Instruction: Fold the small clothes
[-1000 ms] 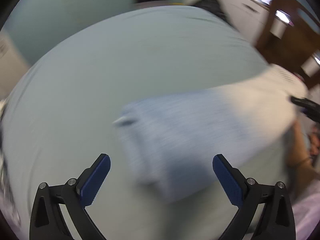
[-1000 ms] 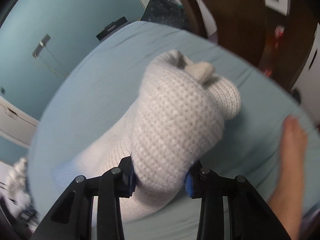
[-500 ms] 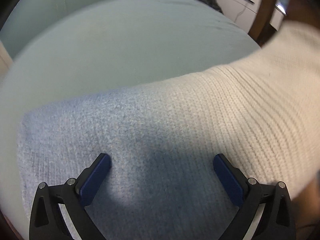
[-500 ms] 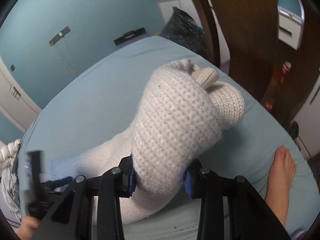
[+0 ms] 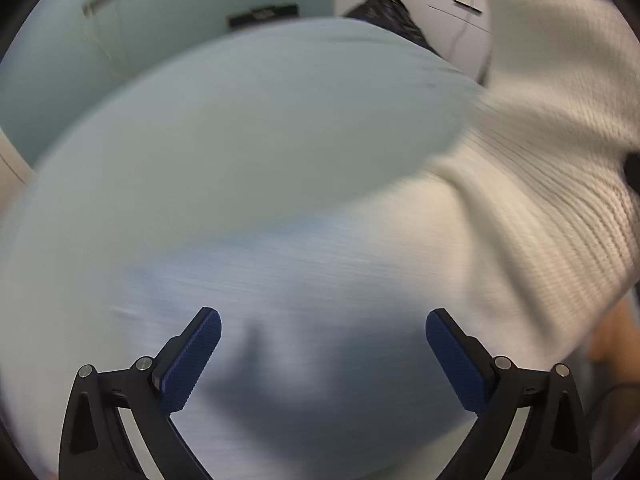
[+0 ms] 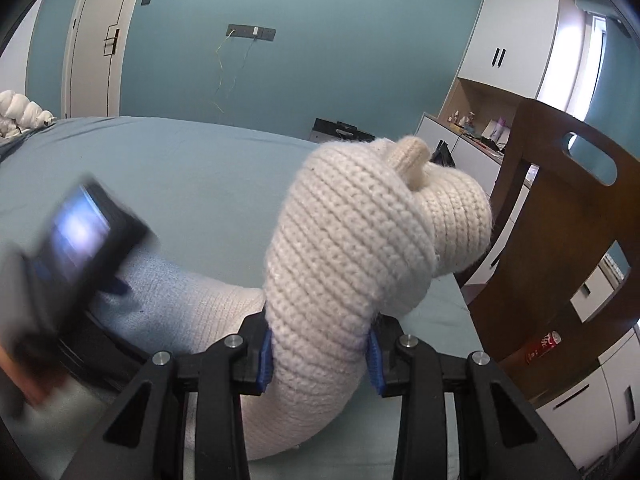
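Observation:
A knitted garment, cream at one end and pale blue at the other, lies partly on the light blue bed. My right gripper (image 6: pixel 320 354) is shut on its cream end (image 6: pixel 344 248) and holds that end lifted above the bed (image 6: pixel 180 168). In the left wrist view the pale blue part (image 5: pixel 304 288) lies under my left gripper (image 5: pixel 322 344), which is open and empty just above it, and the cream part (image 5: pixel 552 184) rises to the right. The left gripper's body (image 6: pixel 68 256) shows blurred at the left of the right wrist view.
A brown wooden chair (image 6: pixel 560 232) stands at the bed's right side. White cabinets (image 6: pixel 516 44) and a black bag (image 5: pixel 384 8) are beyond the bed's far end. A white bundle (image 6: pixel 20 112) lies at the bed's far left. A teal wall is behind.
My right gripper has raised the cream end higher and tilted up toward the wall. My left gripper has moved over the blue part and drawn back a little, still open.

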`<state>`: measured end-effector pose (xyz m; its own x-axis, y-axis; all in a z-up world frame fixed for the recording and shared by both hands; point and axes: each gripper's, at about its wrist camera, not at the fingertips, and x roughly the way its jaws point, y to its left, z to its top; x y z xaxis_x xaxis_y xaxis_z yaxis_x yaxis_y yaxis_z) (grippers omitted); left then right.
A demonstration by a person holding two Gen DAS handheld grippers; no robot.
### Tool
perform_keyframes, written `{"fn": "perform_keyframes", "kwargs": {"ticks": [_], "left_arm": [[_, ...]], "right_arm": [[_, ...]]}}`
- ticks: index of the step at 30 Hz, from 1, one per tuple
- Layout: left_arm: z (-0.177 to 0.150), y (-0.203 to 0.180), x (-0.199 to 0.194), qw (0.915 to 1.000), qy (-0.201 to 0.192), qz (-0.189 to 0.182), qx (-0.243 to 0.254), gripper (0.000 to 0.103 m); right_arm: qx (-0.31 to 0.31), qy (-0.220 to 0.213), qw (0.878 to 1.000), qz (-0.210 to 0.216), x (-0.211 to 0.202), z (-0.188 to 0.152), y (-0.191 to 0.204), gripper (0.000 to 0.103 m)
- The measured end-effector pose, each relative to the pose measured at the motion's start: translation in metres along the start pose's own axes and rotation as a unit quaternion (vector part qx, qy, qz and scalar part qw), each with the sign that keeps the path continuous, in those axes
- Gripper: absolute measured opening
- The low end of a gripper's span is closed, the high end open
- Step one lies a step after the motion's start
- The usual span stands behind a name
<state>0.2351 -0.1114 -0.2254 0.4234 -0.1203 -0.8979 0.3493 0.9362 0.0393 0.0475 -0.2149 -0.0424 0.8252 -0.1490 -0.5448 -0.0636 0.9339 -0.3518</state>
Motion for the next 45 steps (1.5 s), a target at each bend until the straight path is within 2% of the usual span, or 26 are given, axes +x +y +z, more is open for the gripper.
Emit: {"fn": "perform_keyframes", "kwargs": {"ticks": [2, 4, 7, 10, 11, 13, 15, 17, 19, 20, 21, 22, 23, 24, 26, 28, 29, 31, 32, 34, 37, 39, 40, 41, 43, 45], "left_arm": [[0.004, 0.033, -0.019, 0.9996, 0.004, 0.027, -0.01, 0.103], [0.003, 0.084, -0.048, 0.9977, 0.007, 0.039, -0.054, 0.103], [-0.005, 0.138, -0.087, 0.9923, -0.005, 0.049, -0.114, 0.103], [-0.022, 0.182, -0.122, 0.9833, -0.028, 0.072, -0.165, 0.103], [-0.029, 0.192, -0.13, 0.98, -0.038, 0.075, -0.181, 0.103], [-0.039, 0.204, -0.134, 0.9745, -0.043, 0.07, -0.209, 0.103], [-0.04, 0.203, -0.129, 0.9714, -0.05, 0.044, -0.228, 0.103], [-0.037, 0.187, -0.116, 0.977, -0.041, 0.025, -0.207, 0.103], [-0.027, 0.176, -0.097, 0.984, -0.011, 0.02, -0.177, 0.103], [-0.02, 0.169, -0.091, 0.9856, -0.01, 0.014, -0.168, 0.103], [-0.011, 0.162, -0.085, 0.986, -0.018, 0.015, -0.165, 0.103], [-0.007, 0.156, -0.083, 0.9859, -0.026, 0.017, -0.164, 0.103], [-0.001, 0.149, -0.079, 0.9867, -0.033, 0.019, -0.158, 0.103], [0.006, 0.141, -0.067, 0.9891, -0.031, 0.023, -0.142, 0.103], [0.015, 0.131, -0.034, 0.9912, -0.004, 0.049, -0.123, 0.103], [0.015, 0.123, -0.013, 0.9889, 0.033, 0.079, -0.122, 0.103], [0.009, 0.127, -0.012, 0.9876, 0.038, 0.073, -0.133, 0.103], [0.004, 0.136, -0.012, 0.9847, 0.038, 0.05, -0.163, 0.103], [0.003, 0.141, -0.013, 0.9834, 0.04, 0.038, -0.173, 0.103], [0.004, 0.146, -0.014, 0.9822, 0.047, 0.026, -0.18, 0.103], [0.004, 0.144, -0.01, 0.9833, 0.045, 0.027, -0.174, 0.103], [-0.002, 0.138, -0.007, 0.9839, 0.05, 0.038, -0.167, 0.103], [-0.01, 0.128, 0.005, 0.9834, 0.059, 0.042, -0.167, 0.103], [-0.01, 0.125, 0.01, 0.9824, 0.071, 0.041, -0.168, 0.103], [-0.011, 0.127, 0.009, 0.981, 0.078, 0.016, -0.177, 0.103], [-0.011, 0.128, 0.005, 0.9789, 0.093, -0.019, -0.181, 0.103]], "right_arm": [[0.0, 0.001, 1.0, -0.007, -0.003, 0.009, 0.006, 0.03], [-0.026, -0.023, 0.999, -0.016, -0.014, 0.018, 0.027, 0.03], [-0.146, -0.098, 0.984, -0.037, -0.025, 0.016, 0.091, 0.03], [-0.26, -0.164, 0.951, -0.018, -0.04, 0.003, 0.169, 0.03], [-0.303, -0.181, 0.936, -0.004, -0.043, -0.007, 0.202, 0.03], [-0.35, -0.202, 0.914, 0.014, -0.043, -0.03, 0.239, 0.031], [-0.422, -0.21, 0.882, 0.027, -0.03, -0.074, 0.278, 0.031], [-0.493, -0.194, 0.848, 0.02, -0.011, -0.117, 0.303, 0.031], [-0.532, -0.257, 0.806, -0.034, -0.009, -0.154, 0.311, 0.039], [-0.538, -0.277, 0.795, -0.036, -0.013, -0.162, 0.308, 0.042], [-0.531, -0.276, 0.801, -0.007, -0.021, -0.16, 0.301, 0.051], [-0.513, -0.262, 0.817, 0.036, -0.03, -0.153, 0.292, 0.071], [-0.474, -0.228, 0.844, 0.11, -0.045, -0.138, 0.276, 0.085], [-0.433, -0.207, 0.865, 0.145, -0.054, -0.127, 0.262, 0.099], [-0.329, -0.18, 0.905, 0.199, -0.055, -0.1, 0.217, 0.1], [-0.245, -0.146, 0.93, 0.233, -0.059, -0.081, 0.179, 0.1], [-0.212, -0.129, 0.941, 0.228, -0.056, -0.073, 0.162, 0.1], [-0.181, -0.104, 0.96, 0.186, -0.045, -0.063, 0.137, 0.1], [-0.185, -0.092, 0.964, 0.169, -0.039, -0.066, 0.13, 0.1], [-0.213, -0.073, 0.961, 0.161, -0.038, -0.073, 0.133, 0.1], [-0.276, -0.095, 0.945, 0.15, -0.033, -0.095, 0.15, 0.1], [-0.349, -0.114, 0.926, 0.088, -0.025, -0.111, 0.175, 0.099], [-0.386, -0.114, 0.913, 0.067, -0.02, -0.119, 0.187, 0.071], [-0.406, -0.119, 0.904, 0.063, -0.017, -0.13, 0.19, 0.062], [-0.404, -0.144, 0.9, 0.079, -0.022, -0.138, 0.186, 0.055], [-0.413, -0.145, 0.893, 0.105, -0.026, -0.142, 0.175, 0.054]]}}
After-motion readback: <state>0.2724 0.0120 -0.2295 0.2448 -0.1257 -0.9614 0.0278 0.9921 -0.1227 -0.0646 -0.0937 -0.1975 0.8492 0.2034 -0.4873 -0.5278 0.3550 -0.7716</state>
